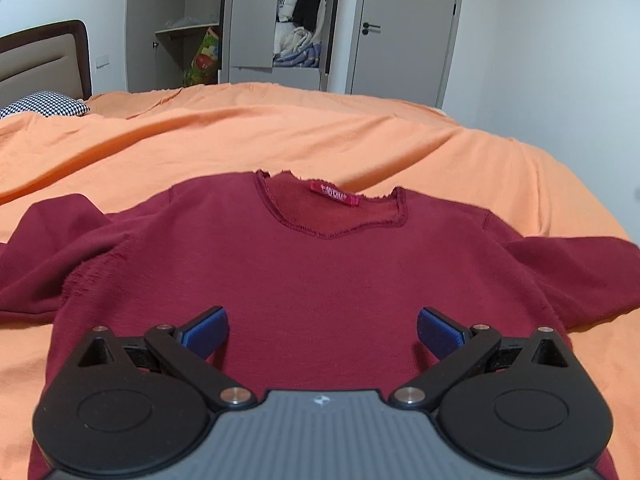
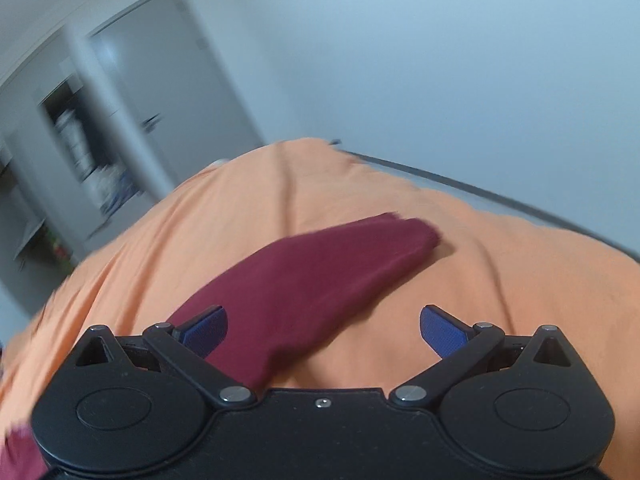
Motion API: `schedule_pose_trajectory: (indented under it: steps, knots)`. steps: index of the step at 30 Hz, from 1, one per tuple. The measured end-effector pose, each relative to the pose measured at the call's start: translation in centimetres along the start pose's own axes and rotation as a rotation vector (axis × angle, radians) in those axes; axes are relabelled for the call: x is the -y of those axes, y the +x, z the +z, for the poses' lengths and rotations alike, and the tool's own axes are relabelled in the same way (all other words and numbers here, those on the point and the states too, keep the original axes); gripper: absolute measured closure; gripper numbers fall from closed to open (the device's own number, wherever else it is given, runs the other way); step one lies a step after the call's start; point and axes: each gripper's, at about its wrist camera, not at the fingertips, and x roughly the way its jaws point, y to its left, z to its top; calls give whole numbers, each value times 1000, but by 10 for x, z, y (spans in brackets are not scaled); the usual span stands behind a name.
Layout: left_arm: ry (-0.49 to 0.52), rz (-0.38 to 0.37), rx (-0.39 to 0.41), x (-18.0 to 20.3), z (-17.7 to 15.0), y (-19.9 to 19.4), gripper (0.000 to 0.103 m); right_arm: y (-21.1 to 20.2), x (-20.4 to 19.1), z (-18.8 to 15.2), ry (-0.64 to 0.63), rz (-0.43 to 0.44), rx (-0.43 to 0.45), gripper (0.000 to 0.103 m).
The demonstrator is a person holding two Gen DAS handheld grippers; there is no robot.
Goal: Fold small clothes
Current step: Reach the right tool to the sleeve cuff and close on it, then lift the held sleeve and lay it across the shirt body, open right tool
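Left wrist view: my left gripper (image 1: 322, 330) hovers over the lower body of the maroon V-neck sweater (image 1: 320, 280), jaws spread wide, nothing between them but the knit underneath. I can't tell whether the pads touch the fabric. The sweater lies flat on the orange bedspread (image 1: 280, 140), front up, neckline and red label (image 1: 334, 196) straight ahead of the jaws, one sleeve out to each side of them.

In the right wrist view my right gripper (image 2: 323, 330) is also released and empty. The sweater's sleeve (image 2: 320, 272) runs from under the left jaw diagonally ahead to its cuff, lying on the bedspread. The right jaw is over bare orange cloth. This frame is tilted and the background is blurred.

My read on progress: garment is spread out and that's it. No fold visible, both sleeves are out and the body is at full length. Remaining, as I judge it: sleeves in, then body folded over. Probable first grab is this sleeve.
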Motion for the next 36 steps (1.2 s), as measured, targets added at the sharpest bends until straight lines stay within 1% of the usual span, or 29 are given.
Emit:
schedule_pose_trajectory:
  steps: [1,3,4,5,6,7,9,10,12,14,17,21,24,27,29,31,33,36]
  knots:
    - [7,13,-5,1,-1,2,0,6,4,4,20,-16,6,8]
    - [23,45,-18,2,-1,5,0,15,8,10,46,-36,20,19]
    - [23,51,-25,1,-1,6,0,19,9,13,60,-39,27,23]
    - [15,47,-30,-2,0,4,0,22,10,16,76,-40,31,33]
    - [3,37,-32,-4,1,3,0,27,12,19,92,-45,27,46]
    - [-9,27,-34,-8,3,1,0,32,11,21,107,-64,18,55]
    - [-24,16,-35,-15,8,-5,0,36,8,24,105,-110,15,92]
    - [-26,17,-33,-18,10,-8,0,35,7,25,94,-121,24,99]
    - [-30,37,-33,-24,15,-13,0,27,2,29,82,-111,57,101]
    - [-41,49,-31,-30,19,-18,0,10,-11,36,51,-85,111,101]
    - [-76,46,-19,-44,25,-28,0,-22,-46,48,-63,-30,197,101]
    - [-123,52,25,-67,33,-47,0,-66,-115,56,-209,124,287,101]
    - [-151,75,63,-87,39,-61,0,-93,-179,47,-344,270,329,101]
    - [-186,108,93,-109,43,-73,0,-117,-245,24,-485,432,351,101]
    - [-210,135,110,-125,44,-78,0,-128,-285,0,-582,531,352,101]
    - [-235,167,120,-140,44,-82,0,-139,-321,-29,-687,596,343,101]
    - [-264,196,124,-155,43,-83,0,-144,-351,-62,-782,659,307,101]
    - [-296,232,118,-172,39,-81,0,-142,-386,-122,-921,694,258,101]
